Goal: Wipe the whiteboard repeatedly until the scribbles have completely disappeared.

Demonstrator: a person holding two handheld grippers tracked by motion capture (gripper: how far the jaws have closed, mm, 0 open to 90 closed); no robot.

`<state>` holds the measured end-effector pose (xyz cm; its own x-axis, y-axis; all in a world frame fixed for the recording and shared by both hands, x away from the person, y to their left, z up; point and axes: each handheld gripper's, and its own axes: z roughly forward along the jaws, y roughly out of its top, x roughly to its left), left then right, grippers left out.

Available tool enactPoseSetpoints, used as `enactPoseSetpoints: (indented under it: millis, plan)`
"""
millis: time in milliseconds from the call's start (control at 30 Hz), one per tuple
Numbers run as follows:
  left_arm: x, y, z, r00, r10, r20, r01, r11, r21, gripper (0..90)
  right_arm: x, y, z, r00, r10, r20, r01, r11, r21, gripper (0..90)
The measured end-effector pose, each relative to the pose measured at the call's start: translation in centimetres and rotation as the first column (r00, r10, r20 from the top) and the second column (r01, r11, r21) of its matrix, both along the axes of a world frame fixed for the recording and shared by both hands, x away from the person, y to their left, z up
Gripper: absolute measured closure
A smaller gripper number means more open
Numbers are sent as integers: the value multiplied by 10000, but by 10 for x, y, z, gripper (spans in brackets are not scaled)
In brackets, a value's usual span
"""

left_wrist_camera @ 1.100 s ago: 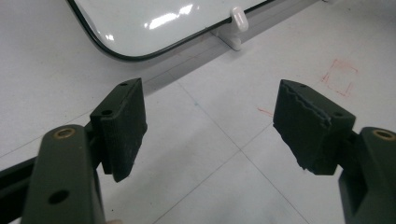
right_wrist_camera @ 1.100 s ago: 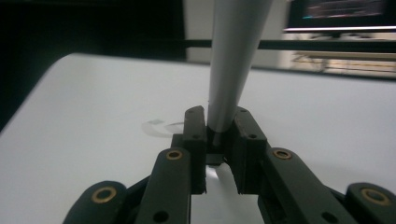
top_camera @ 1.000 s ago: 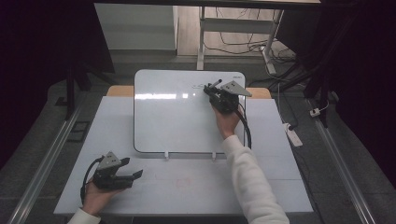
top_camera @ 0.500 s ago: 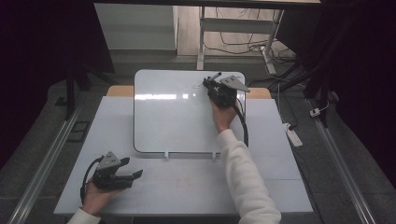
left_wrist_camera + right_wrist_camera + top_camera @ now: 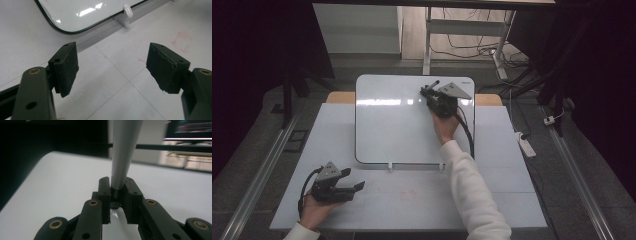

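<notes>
High view: a white, dark-rimmed whiteboard [image 5: 397, 120] is propped on two white clips at the far half of the desk [image 5: 512, 195]. The right hand-held gripper [image 5: 430, 91] is clamped on a slim grey pen [image 5: 123, 152] near the whiteboard's upper right corner. The left hand-held gripper [image 5: 353, 179], jaws spread wide, is held below the whiteboard's lower left corner, over bare desk.

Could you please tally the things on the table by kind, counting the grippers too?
Whiteboard: 1
Marker, held in the right gripper's jaws: 1
Grippers: 2, the left gripper open, the right gripper shut on the marker
Total: 4
</notes>
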<state>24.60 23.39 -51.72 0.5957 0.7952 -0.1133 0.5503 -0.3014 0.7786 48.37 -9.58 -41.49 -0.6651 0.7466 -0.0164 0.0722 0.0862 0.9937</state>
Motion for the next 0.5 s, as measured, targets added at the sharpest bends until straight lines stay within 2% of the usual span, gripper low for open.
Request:
enactPoseSetpoints:
  millis: [67,100,167,233,300,367,433,500]
  plan:
    - [-1,-1,0,10000,-11,29,11,10000,8,262,-3,9,-2,9995,303,118,-297,9987,-416,777]
    - [-1,-1,1,10000,-6,41,6,10000,-1,262,-2,9,-1,9995,279,112,-275,9989,-378,777]
    - [-2,-1,1,10000,10,45,-10,10000,-8,262,2,3,2,9996,-228,184,229,9997,-97,777]
    - [-2,0,1,10000,17,46,-17,10000,-37,262,7,-7,6,9979,-648,86,645,9972,387,777]
    - [0,0,0,10000,23,17,-23,10000,-33,262,7,-7,7,9977,-671,86,667,9970,390,777]
    - [0,0,0,10000,17,-5,-17,10000,-8,262,3,1,4,9999,-162,17,161,9998,149,777]
    - [0,-1,0,10000,-19,8,19,10000,8,262,-1,15,-2,9984,558,28,-556,9974,-462,777]
    - [-1,-1,1,10000,-11,31,11,10000,31,262,-4,24,-3,9974,715,134,-703,9948,-733,777]
